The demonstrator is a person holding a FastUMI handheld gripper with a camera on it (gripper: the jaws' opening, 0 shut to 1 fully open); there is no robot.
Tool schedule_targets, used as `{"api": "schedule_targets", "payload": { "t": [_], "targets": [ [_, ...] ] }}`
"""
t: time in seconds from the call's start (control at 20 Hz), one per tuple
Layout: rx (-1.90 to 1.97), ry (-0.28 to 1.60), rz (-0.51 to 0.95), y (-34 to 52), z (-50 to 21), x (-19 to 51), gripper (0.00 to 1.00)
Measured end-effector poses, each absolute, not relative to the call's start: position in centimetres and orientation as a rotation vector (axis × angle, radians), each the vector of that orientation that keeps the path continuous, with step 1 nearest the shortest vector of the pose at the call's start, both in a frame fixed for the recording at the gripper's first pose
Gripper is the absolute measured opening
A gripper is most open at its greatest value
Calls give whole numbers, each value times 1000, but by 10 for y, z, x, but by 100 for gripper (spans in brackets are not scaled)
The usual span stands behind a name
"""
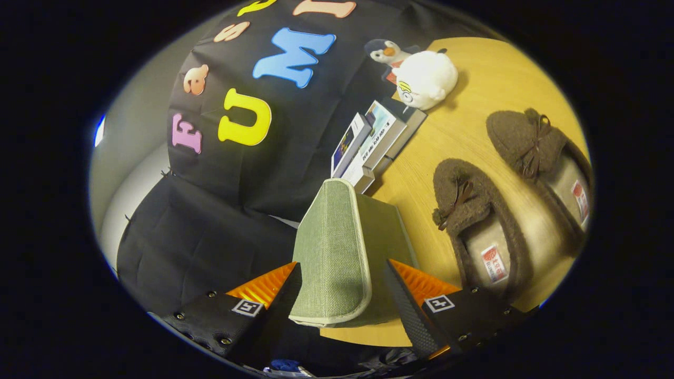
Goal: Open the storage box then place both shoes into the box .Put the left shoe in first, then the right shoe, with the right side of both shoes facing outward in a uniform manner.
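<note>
A green fabric storage box [337, 247] with pale trim stands on the wooden table [489, 79], right between my fingers. My gripper [342, 279] is rolled on its side and shut on the box's lid flap: one finger lies against the lid's outer face, the other against the darker green side behind it. Two brown fuzzy slippers with bows lie side by side on the table beside the box. The nearer shoe [474, 221] is just past the box. The farther shoe [532, 142] lies beyond it. Both have their toes pointing towards the booth wall.
Several books [368, 142] lean in a row against the black cloth wall just beyond the box. A white plush toy [426, 79] and a small penguin toy [387, 51] sit farther along the wall. Bare tabletop lies between the toys and the shoes.
</note>
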State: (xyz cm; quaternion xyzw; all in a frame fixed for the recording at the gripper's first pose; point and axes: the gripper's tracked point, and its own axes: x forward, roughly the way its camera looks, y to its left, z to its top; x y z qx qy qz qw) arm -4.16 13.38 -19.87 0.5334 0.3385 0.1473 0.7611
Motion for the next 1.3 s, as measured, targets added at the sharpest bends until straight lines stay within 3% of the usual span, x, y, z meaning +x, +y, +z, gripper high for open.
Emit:
{"api": "schedule_targets", "payload": {
  "t": [0.55,0.6,0.65,1.1,1.15,1.2,1.3],
  "targets": [
    [1428,859,330,161,-223,-49,95],
    [1440,861,314,156,-221,-51,94],
    [1458,863,318,152,-221,-50,74],
    [1472,882,371,164,-218,-55,74],
    [1486,866,359,160,-216,-52,46],
    [1488,874,363,160,-216,-52,41],
    [1505,841,351,149,-210,-49,20]
  ]
}}
